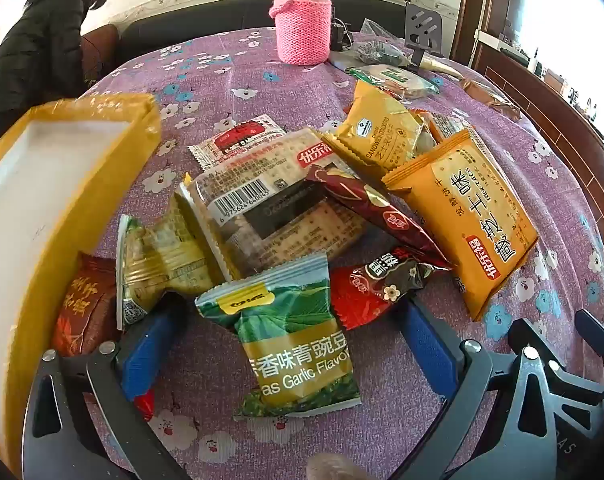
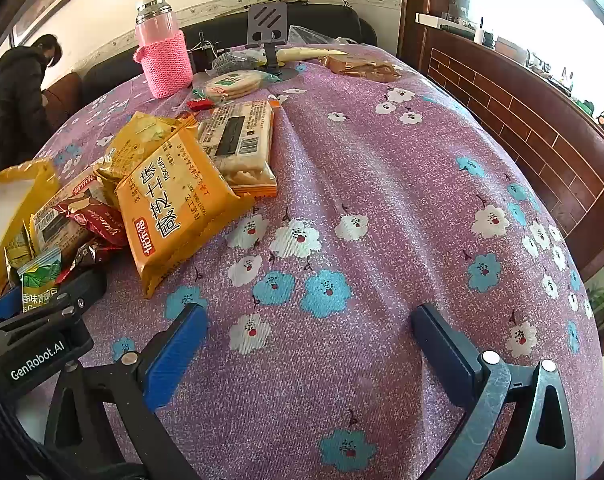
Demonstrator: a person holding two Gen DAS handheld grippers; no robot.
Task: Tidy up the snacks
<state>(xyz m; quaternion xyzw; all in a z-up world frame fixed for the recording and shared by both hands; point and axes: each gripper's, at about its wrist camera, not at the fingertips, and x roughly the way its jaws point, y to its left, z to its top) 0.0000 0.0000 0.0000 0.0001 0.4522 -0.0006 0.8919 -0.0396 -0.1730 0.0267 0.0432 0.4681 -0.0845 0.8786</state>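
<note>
Snacks piled ahead of your spread left gripper (image 1: pixel 285 344).
Your green pea packet (image 1: pixel 293 344) lies between its wide fingers; your right gripper (image 2: pixel 306 344), equally wide, holds nothing over the tablecloth (image 2: pixel 382 200).

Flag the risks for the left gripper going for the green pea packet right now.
1. The left gripper is open around the green pea packet, whose top edge sits against the clear cracker pack and the red candy wrapper; closing may catch a neighbour.
2. The yellow box stands close on the left; a swing could knock it.
3. The crinkly film may slip from the blue pads.
</note>
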